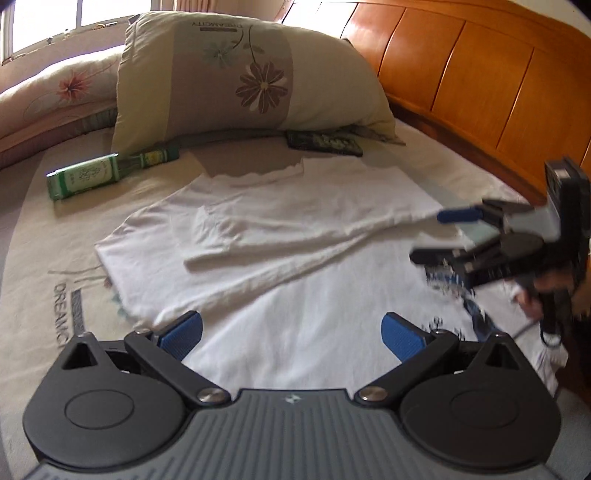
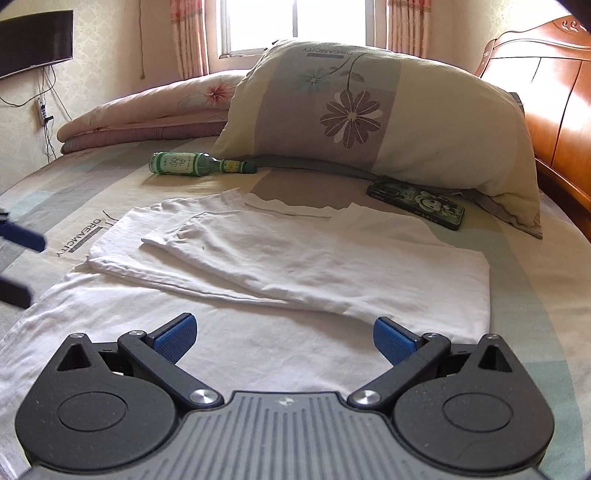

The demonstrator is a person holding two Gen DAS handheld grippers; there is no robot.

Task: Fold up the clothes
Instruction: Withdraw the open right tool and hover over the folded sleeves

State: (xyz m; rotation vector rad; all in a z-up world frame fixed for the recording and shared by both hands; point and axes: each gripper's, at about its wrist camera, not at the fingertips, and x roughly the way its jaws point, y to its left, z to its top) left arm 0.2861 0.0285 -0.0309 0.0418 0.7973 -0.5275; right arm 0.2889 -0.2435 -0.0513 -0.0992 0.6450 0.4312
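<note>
Shirt (image 2: 295,258) on bed (image 2: 535,295), pillow (image 2: 406,122) behind

Each camera sits on its own gripper, low and close above the bed, and looks forward between two spread blue-padded fingers. The left wrist view faces the pillow (image 1: 236,77) and the wooden headboard (image 1: 480,81) at far right, with the right gripper (image 1: 432,236) blurred at its right edge. The right wrist view faces the same pillow and a far window (image 2: 295,26). Both share the white shirt (image 2: 295,254), the green bottle (image 2: 199,164) and the phone (image 2: 417,203).
</note>
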